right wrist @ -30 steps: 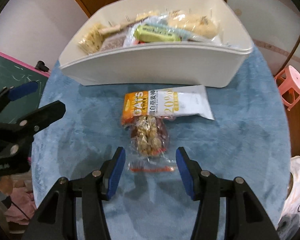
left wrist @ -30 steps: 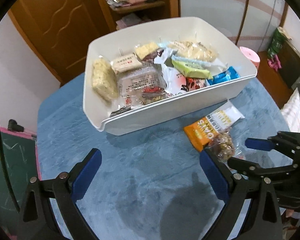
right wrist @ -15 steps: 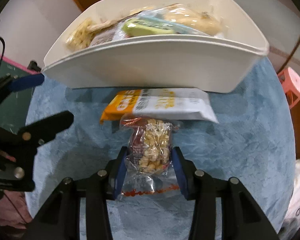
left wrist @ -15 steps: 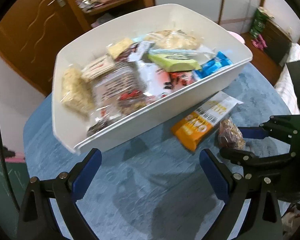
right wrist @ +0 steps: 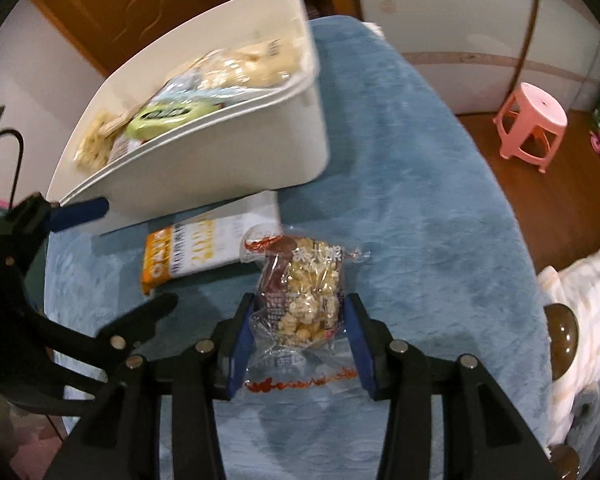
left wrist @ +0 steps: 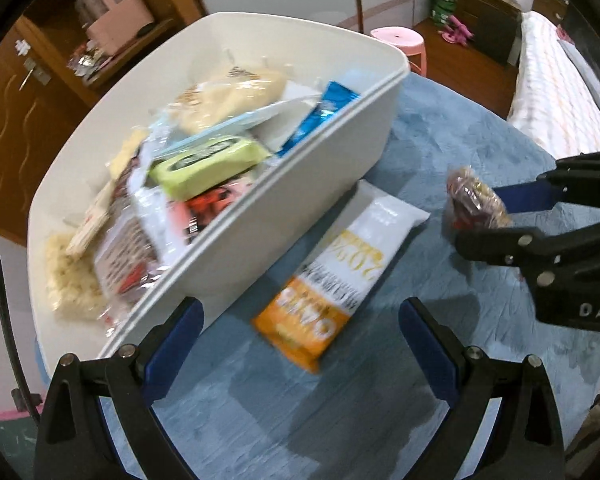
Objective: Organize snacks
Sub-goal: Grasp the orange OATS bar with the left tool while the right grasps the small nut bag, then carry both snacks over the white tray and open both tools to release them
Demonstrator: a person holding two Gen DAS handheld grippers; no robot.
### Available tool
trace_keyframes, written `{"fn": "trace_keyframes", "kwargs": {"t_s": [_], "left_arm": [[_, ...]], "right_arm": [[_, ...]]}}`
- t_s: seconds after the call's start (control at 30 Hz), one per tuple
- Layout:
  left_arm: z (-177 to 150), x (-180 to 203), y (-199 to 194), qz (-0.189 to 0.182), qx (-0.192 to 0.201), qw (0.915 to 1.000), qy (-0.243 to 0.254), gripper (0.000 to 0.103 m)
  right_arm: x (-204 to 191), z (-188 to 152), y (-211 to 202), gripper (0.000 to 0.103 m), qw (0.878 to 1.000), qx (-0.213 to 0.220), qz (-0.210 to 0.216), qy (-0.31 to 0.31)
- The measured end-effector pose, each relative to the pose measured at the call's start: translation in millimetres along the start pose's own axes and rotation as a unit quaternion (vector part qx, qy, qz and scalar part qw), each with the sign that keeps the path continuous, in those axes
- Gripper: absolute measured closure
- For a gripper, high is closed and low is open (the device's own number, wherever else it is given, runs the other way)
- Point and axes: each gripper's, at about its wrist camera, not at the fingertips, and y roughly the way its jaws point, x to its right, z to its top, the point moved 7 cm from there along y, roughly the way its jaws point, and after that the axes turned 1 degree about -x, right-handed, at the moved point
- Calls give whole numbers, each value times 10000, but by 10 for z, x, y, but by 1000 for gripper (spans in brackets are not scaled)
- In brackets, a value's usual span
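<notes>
My right gripper (right wrist: 298, 330) has its blue pads pressed against both sides of the clear-wrapped nut cluster snack (right wrist: 300, 292), low in the middle of the right wrist view. The packet stands up out of the jaws, its crimped red-printed end hanging below the pads, and it looks lifted clear of the blue tablecloth (right wrist: 420, 220). In the left wrist view the same packet shows at the right edge of the frame, held in the air.

My left gripper (left wrist: 298, 344) is spread wide with nothing between its pads, at the bottom of its own frame. Just above the gap lies the orange and white oat bar (left wrist: 332, 280), flat on the cloth, its white end tucked close against the front wall of the white bin (left wrist: 300, 200). I cannot tell whether bar and bin touch.

The bin fills the upper left of both views and already holds many wrapped snacks, among them a green packet (left wrist: 208, 164) and a blue one (left wrist: 320, 116).

I judge I am mid-way through carrying one snack: the pick is made, the drop is not. Next I would need to lift the packet above the bin's rim, bring it over an open patch inside, and part the pads. The left gripper seems lined up to take the oat bar; its pads would need to straddle the bar's narrow width without nudging the bin.
</notes>
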Motion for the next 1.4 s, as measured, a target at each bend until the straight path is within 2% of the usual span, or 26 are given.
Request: {"fn": "trace_keyframes", "kwargs": {"t_s": [0.1,0.23,0.3,0.4,0.43,0.5,0.53,0.67,0.77,0.9,1.03,1.2,1.4], "left_arm": [[31,99,100,-23,-55,9999,131,5],[55,187,251,-183,-203,9994,213,5],[69,238,292,-127,-186,9992,334,5],[72,330,366,-339,-245,9984,386,5],[89,333,370,-484,-278,9979,325,11],[113,324,365,-772,-332,9964,149,35],[124,321,349,-977,-368,9945,23,51],[114,331,305,-857,-400,9954,-142,61],[30,439,256,-887,-447,9943,-381,64],[-154,512,126,-1108,-490,9890,-848,65],[-346,552,-179,-1298,-365,9823,-1300,65],[-438,575,-610,-1079,-107,9815,-1577,65],[-575,441,-1236,-589,251,9776,-2006,65]], "right_arm": [[122,-13,-27,59,9999,9,-6,121],[77,-67,36,59,9998,-6,21,218],[90,-77,28,59,9997,-5,39,251],[123,-108,11,59,9996,6,62,285],[138,-117,5,59,9996,5,59,291],[161,-127,-9,59,9995,12,71,312],[158,-135,-14,59,9995,13,72,319],[151,-174,-17,59,9994,-8,63,327],[148,-189,-39,59,9996,-14,79,282],[116,-208,-123,59,9998,12,145,145],[45,-232,-283,59,9997,91,236,-67],[-134,-285,-544,59,9981,202,387,-433],[-407,-358,-945,59,9927,403,662,-923]]}}
